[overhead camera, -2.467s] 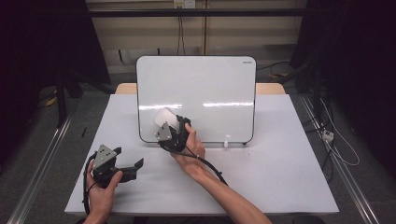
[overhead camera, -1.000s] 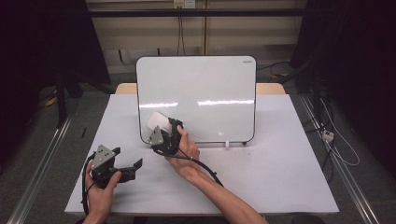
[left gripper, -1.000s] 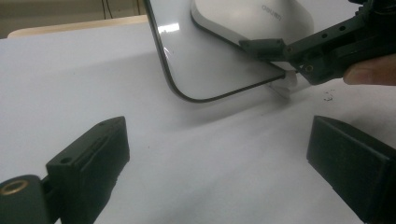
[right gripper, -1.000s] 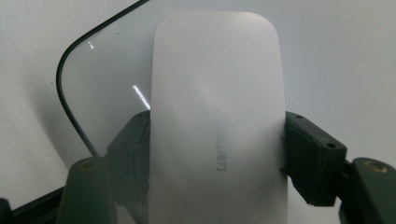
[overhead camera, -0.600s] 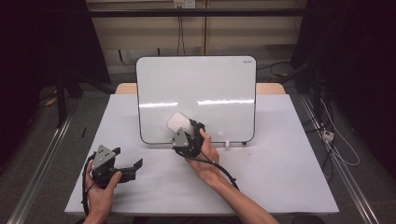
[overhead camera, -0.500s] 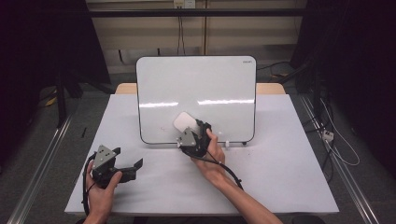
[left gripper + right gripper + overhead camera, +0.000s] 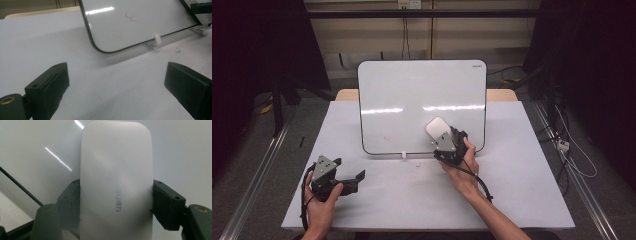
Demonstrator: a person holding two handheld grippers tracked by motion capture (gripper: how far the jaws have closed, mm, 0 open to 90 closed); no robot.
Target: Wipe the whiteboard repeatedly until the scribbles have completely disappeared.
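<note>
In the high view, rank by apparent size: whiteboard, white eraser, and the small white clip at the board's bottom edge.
1. Whiteboard, by far the largest.
2. White eraser, held in the right gripper.
3. White clip, a tiny nub.

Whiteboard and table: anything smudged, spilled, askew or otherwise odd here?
A faint red scribble remains low on the whiteboard, and a few dark specks lie on the table by its foot. The right tool holds a white eraser against the board. Nothing is askew.
</note>
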